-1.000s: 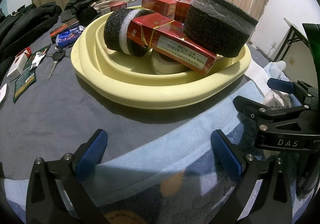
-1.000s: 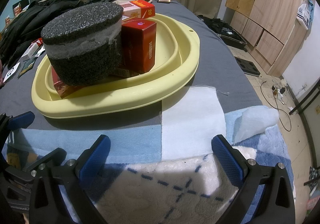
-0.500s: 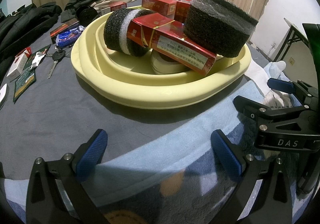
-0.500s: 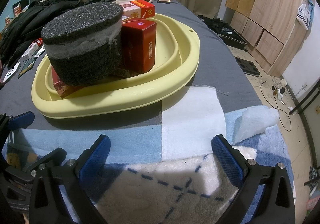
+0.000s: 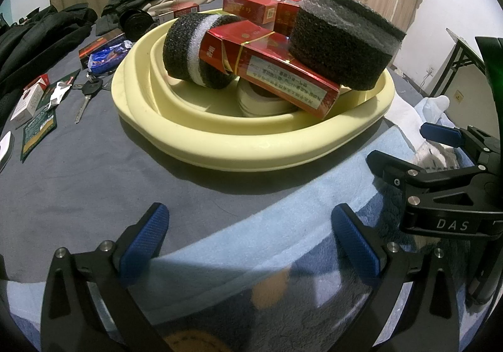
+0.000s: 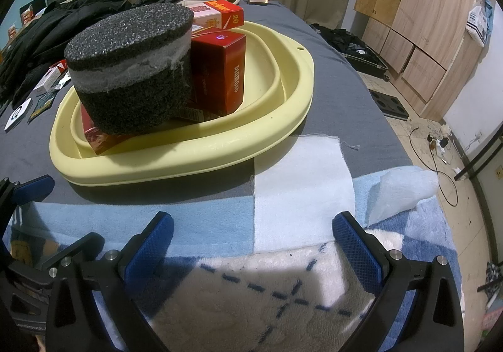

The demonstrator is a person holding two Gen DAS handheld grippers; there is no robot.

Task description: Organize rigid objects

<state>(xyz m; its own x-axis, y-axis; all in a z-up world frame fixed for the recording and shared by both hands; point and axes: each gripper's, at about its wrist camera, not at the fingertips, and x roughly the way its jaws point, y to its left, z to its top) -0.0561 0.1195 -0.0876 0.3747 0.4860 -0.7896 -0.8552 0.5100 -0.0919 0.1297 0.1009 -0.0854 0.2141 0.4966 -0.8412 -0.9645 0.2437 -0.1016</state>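
yellow basin (image 5: 251,144) on bed: foam discs, red cartons piled inside. left tongs (image 5: 248,239), right tongs (image 6: 251,242): both released, empty. step: between picks. next: likely loose packs (image 5: 30,100) beside basin.

basin (image 5: 251,147) – smooth matt plastic | sponge (image 6: 132,69) – coarse foam | carton (image 5: 283,75) glossy card | blanket (image 6: 267,289) fleecy cloth

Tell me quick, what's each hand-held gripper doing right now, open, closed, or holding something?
Left hand-held gripper: open, holding nothing.
Right hand-held gripper: open, holding nothing.
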